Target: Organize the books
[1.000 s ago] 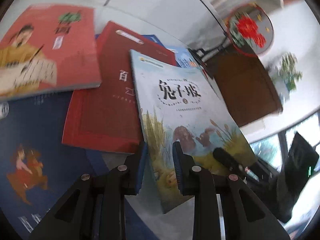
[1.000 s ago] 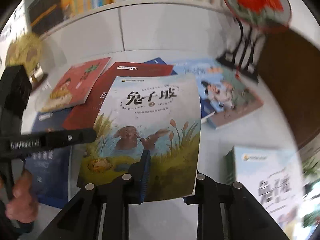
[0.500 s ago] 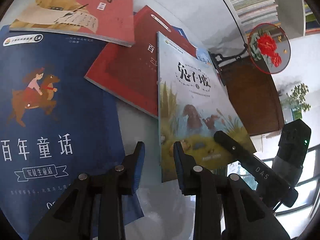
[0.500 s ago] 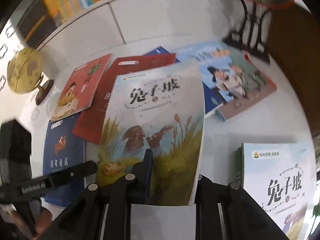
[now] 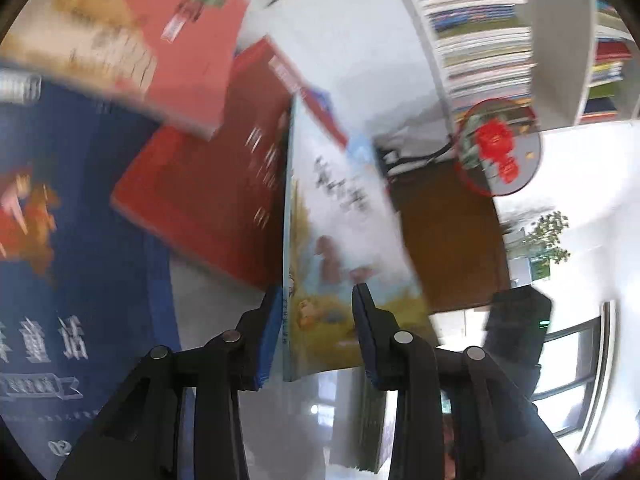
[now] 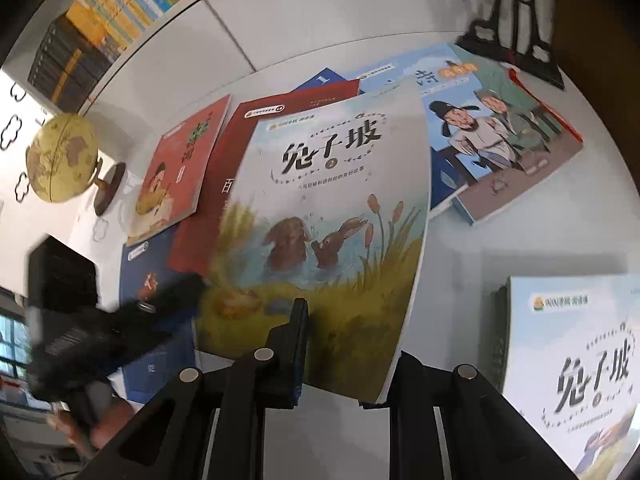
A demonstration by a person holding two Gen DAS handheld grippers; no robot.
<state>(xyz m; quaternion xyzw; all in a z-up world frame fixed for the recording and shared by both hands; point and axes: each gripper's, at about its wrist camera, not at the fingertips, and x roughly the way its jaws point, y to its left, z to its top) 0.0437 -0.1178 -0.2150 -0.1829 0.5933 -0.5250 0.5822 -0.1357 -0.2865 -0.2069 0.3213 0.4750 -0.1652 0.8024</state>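
**Right wrist view: rabbit book passes to one hand**

Right wrist view has the rabbit book (image 6: 320, 216) front and centre, lifted clear of the white table (image 6: 452, 264), its cover facing the lens. The right gripper (image 6: 344, 364) is clamped on the bottom edge; its jaws have just been closing, and now they stand narrow with the thin book pinched between them. A second ago this book sat lower and flatter in the frame; now it stands more upright.

Over on the left wrist view, the left gripper (image 5: 316, 336) has just been opening. The book's spine edge (image 5: 288, 280) runs up between the two pads, close against the left one, with clear daylight to the right one. So, by my reading, that hand is letting go and the right hand alone carries the load, which frees the book to travel.

Where to? Only the right view shows it: a matching stack (image 6: 568, 360) at lower right, same cover on top. That looks like the home for this copy. It also shows the red book (image 6: 224, 184), the globe (image 6: 60, 160) and the left gripper as a dark blur at lower left.

The left view, badly smeared, gives the shelf (image 5: 480, 32) of packed books instead, plus the blue book (image 5: 80, 240) up close.
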